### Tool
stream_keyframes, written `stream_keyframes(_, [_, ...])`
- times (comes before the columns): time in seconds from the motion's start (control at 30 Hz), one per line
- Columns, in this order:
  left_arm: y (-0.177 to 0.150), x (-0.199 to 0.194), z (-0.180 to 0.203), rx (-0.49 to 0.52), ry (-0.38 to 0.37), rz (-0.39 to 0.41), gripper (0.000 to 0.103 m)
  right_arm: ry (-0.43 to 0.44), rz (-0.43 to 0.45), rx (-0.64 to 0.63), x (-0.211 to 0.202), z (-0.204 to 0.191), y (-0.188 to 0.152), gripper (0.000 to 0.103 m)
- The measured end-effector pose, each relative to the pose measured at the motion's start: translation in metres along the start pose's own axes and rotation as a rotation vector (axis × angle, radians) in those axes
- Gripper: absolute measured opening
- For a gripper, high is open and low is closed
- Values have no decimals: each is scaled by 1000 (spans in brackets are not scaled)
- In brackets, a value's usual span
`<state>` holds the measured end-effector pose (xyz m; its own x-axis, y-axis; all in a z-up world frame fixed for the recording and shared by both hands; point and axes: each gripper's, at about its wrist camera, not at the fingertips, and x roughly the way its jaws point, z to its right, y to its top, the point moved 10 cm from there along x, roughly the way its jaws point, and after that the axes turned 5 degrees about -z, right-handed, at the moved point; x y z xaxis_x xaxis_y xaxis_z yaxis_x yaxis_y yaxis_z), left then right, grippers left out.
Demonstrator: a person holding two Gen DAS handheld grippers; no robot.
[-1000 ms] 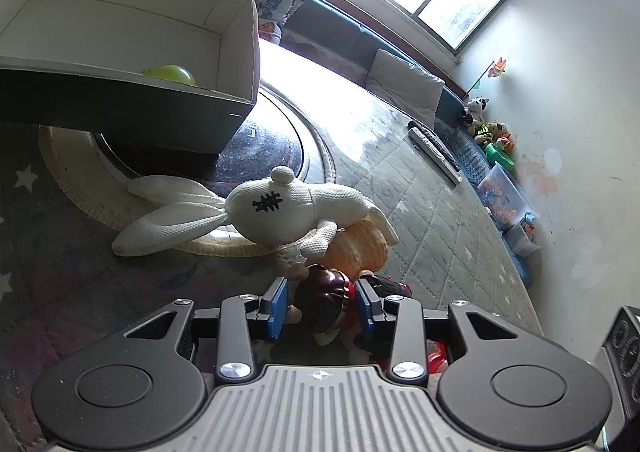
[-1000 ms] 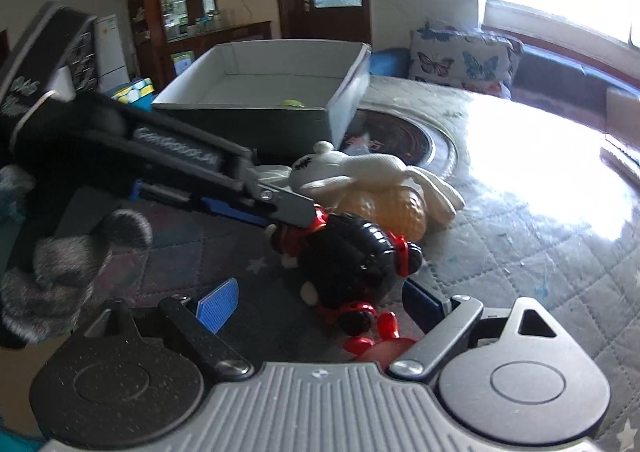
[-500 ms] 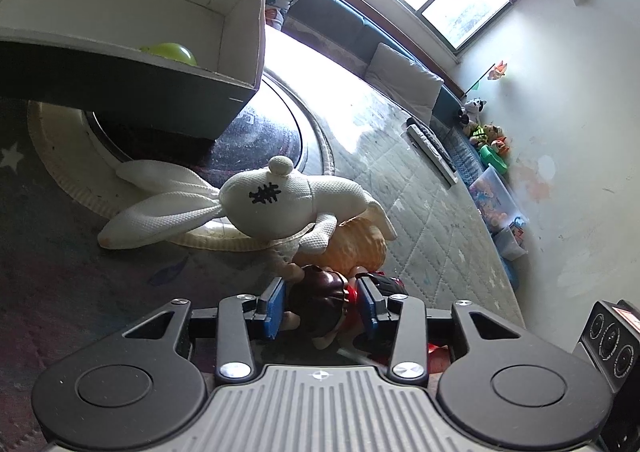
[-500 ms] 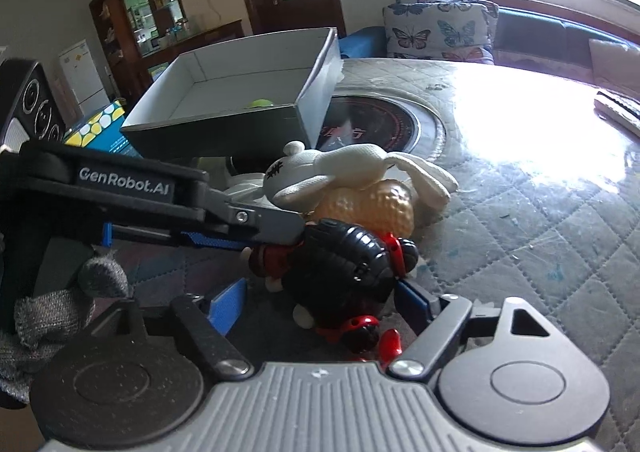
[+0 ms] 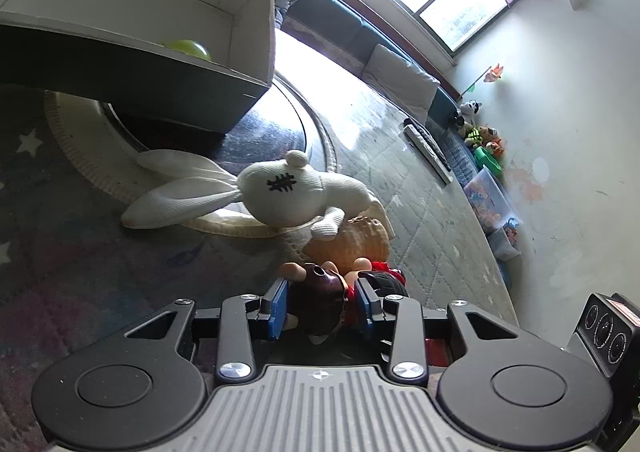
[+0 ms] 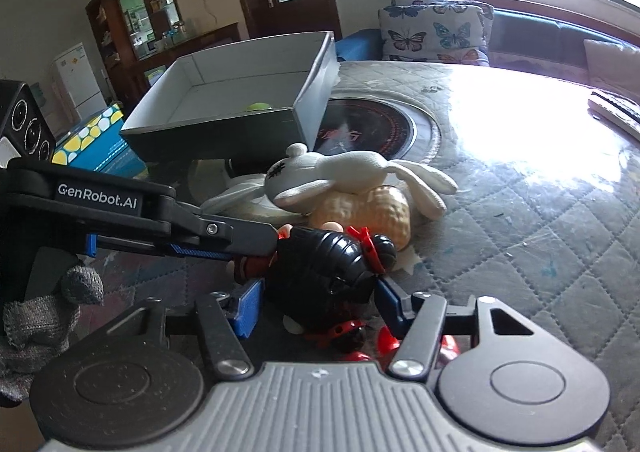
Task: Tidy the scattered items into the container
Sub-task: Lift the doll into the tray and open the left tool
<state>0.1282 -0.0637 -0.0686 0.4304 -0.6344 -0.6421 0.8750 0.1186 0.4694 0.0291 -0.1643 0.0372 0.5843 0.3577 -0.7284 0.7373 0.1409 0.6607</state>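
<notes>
While the white plush bunny (image 5: 292, 191) lies sprawled on the quilted table cover (image 5: 420, 236), both grippers are crowded onto the dark doll figure (image 5: 320, 304) just in front of it. Left gripper (image 5: 322, 302) has its blue pads pressed on either side of the doll's brown head, so it's clamped onto it. Right gripper (image 6: 316, 302) sits around the doll's black body (image 6: 332, 264), but its jaws look spread wider than the toy and I can't see the pads touching, so I'd call it released. An orange bumpy toy (image 6: 372, 211) is tucked under the bunny, touching it, right beside the doll. Behind the bunny is the grey open box (image 6: 248, 107), with a yellow-green ball (image 5: 188, 49) already inside near its front wall. Farther past the bunny, near the table's far edge, there's a remote (image 5: 428, 149).
</notes>
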Motion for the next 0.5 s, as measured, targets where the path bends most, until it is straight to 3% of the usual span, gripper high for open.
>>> stream_keyframes(0.3, [0,-16,-4,-21,12,31,38,7,-4,-50,1,-16,5,60])
stream_keyframes(0.5, [21,-52,-3,-18,16,120,36,27,36,-121,-5,-40,31,60])
